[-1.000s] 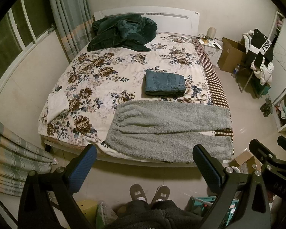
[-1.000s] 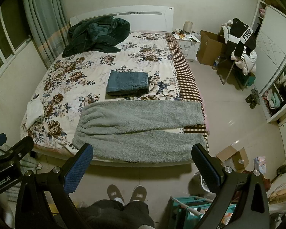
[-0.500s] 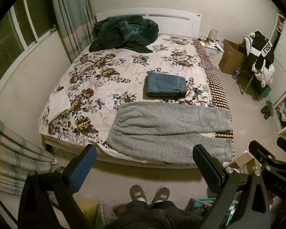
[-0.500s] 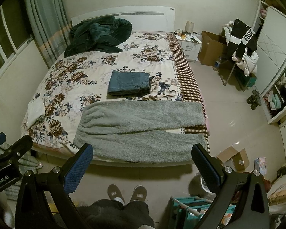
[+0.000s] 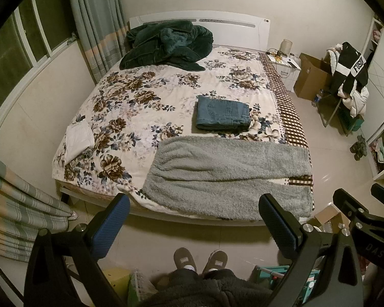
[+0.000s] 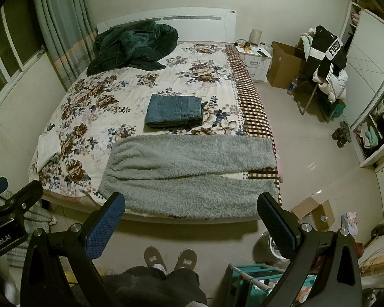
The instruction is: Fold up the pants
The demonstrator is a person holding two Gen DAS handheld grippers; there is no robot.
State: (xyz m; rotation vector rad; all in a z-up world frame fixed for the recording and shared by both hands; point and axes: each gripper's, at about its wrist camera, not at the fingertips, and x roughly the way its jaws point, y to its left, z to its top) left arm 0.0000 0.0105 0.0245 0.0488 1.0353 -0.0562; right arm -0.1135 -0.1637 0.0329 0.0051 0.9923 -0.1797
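Pants (image 5: pixel 225 176), grey and fleecy, unmoved at lower centre; left gripper (image 5: pixel 194 227) and right gripper (image 6: pixel 192 226) remain spread, folding unstarted.

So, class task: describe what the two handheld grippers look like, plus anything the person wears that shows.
Each gripper, left and right, has a black frame with triangular cut-outs, silver bolts, and two fingers faced with textured blue pads. White lettering marks each gripper's body where it shows in the other's view. The person wears dark fuzzy trousers and grey-brown slippers.
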